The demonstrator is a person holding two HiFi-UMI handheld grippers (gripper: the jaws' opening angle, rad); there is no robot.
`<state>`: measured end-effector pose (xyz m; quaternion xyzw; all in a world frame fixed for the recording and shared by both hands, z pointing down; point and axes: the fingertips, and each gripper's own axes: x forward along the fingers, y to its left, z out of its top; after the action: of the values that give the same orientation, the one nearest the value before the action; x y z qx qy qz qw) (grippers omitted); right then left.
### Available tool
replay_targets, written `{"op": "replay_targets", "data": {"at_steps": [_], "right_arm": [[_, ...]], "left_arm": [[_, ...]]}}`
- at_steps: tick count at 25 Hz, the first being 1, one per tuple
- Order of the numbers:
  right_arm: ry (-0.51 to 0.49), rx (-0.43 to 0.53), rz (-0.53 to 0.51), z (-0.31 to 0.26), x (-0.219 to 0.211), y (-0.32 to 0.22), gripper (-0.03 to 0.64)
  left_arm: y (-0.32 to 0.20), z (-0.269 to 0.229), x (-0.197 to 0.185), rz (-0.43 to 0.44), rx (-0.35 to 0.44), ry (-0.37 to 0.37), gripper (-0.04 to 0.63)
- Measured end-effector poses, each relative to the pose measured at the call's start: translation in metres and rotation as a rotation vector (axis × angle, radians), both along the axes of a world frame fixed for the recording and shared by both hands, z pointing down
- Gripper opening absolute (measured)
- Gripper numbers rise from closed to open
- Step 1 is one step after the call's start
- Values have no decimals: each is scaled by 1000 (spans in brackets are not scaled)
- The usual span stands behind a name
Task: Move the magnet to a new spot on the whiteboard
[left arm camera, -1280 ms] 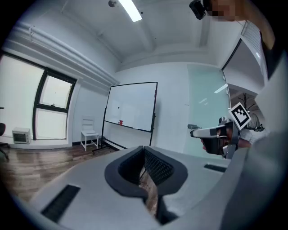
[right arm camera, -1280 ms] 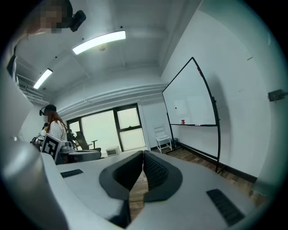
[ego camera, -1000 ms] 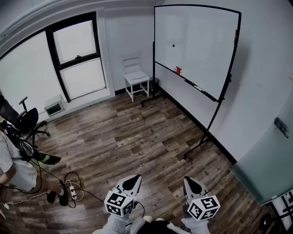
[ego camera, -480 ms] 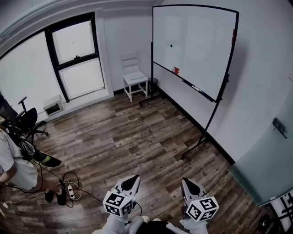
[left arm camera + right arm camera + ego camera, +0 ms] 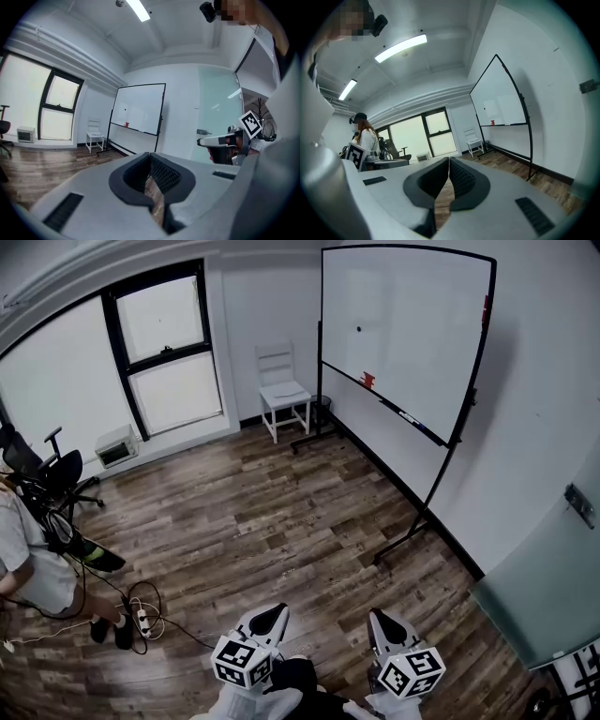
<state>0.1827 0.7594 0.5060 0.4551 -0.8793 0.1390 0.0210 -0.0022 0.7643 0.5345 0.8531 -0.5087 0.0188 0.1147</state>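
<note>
Approach stage, by the look of it. The left tool (image 5: 271, 613) and right tool (image 5: 379, 617) are both clamped shut on nothing, held near and low. The magnet (image 5: 358, 330) sits on the far whiteboard (image 5: 412, 306), well apart. Next: close in, open a tool.

The left claw (image 5: 274, 612) and the right claw (image 5: 377, 616) are held low, the right one near the left but apart from it, both pointing forward about level. Each claw's jaws are closed together, holding nothing.
</note>
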Motion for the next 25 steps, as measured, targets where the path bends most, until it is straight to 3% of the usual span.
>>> {"op": "replay_targets", "data": {"at_steps": [11,25], "right_arm": [[-1,-12,-6,7,8,-25,29],[6,-2,-41,-2,-16,-119,29]], "left_arm": [[-30,-2,8,-4,14,2,11],[-124,-9,-9,-16,25,8,11]]}}
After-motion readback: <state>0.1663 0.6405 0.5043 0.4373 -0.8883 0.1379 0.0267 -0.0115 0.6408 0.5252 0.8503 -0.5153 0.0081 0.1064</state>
